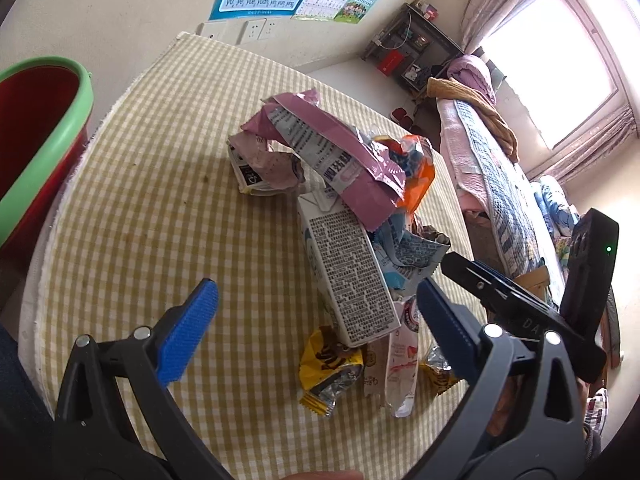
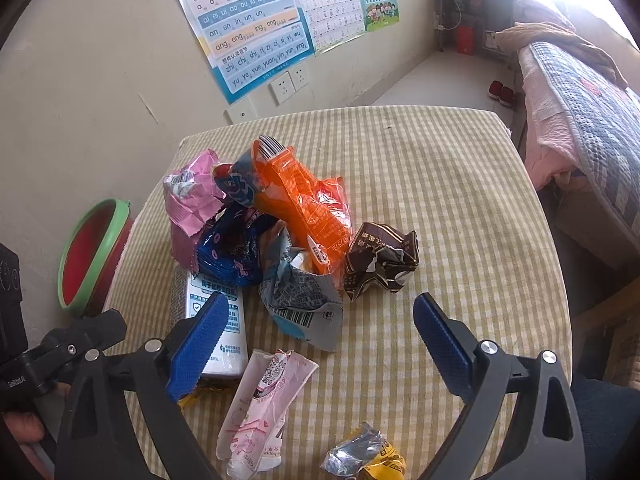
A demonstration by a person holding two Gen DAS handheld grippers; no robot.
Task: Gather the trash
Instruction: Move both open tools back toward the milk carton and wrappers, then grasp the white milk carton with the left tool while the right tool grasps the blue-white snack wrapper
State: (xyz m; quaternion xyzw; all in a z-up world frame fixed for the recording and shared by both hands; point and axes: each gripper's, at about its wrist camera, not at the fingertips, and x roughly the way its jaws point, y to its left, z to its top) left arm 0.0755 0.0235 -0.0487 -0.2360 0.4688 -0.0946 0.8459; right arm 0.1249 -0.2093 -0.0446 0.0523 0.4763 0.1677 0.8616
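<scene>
A heap of trash lies on the checked tablecloth (image 2: 440, 184): a pink wrapper (image 2: 188, 200), an orange bag (image 2: 304, 200), a blue wrapper (image 2: 232, 252), a grey-blue packet (image 2: 304, 300), a crushed brown carton (image 2: 380, 260) and a white carton (image 1: 348, 276). A pale pink sachet (image 2: 260, 404) and a yellow wrapper (image 1: 328, 364) lie nearest me. My right gripper (image 2: 320, 336) hangs open above the pile's near side, nothing between its blue pads. My left gripper (image 1: 316, 320) is open too, the white carton's end showing between its fingers without touching them.
A red bin with a green rim (image 1: 44, 136) stands off the table's left edge. The wall with posters (image 2: 248, 28) and sockets backs the table. A bed (image 2: 592, 120) runs along the right side. The far half of the cloth beyond the pile holds nothing.
</scene>
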